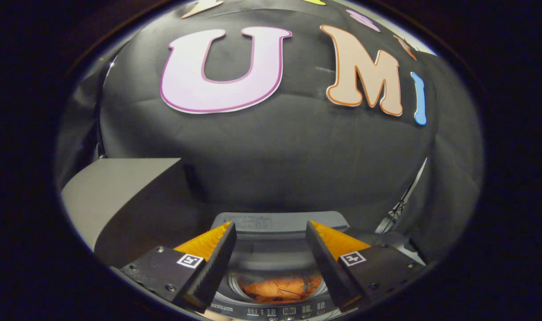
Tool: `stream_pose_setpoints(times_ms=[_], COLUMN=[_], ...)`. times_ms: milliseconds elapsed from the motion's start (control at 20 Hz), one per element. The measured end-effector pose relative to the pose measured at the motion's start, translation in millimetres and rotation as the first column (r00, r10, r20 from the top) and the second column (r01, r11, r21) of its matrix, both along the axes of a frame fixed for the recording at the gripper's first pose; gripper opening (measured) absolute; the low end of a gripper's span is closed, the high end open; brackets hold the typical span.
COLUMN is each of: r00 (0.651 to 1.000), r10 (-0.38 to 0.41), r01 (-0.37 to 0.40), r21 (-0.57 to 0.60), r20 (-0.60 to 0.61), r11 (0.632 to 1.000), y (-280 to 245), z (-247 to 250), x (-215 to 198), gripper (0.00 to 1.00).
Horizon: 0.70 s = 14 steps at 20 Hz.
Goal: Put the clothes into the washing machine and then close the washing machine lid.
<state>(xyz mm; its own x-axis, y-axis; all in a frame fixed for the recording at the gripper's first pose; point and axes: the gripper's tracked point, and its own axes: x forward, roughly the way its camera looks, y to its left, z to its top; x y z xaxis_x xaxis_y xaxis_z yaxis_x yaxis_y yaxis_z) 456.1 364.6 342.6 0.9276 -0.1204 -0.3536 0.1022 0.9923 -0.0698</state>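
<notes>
Above the washing machine (271, 285) | your gripper (270, 232) hangs spread, holding nothing | orange clothes (279, 287) lie inside its drum, so loading looks done | lid (277, 221) stands raised behind its opening, awaiting closing.

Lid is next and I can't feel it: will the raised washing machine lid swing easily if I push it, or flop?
Likely rigid: the lid looks like a flat hard panel standing upright behind the drum with the orange clothes. It should pivot down, perhaps dropping fast. The open gripper holds nothing.
</notes>
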Motion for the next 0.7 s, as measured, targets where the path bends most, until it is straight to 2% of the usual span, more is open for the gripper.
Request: stream_pose_setpoints(times_ms=[700], r00=[0.996], r10=[0.035], r01=[-0.036], r21=[0.015], r20=[0.078], r11=[0.999], y=[-0.3], z=[6.7], x=[5.9], gripper=[0.95])
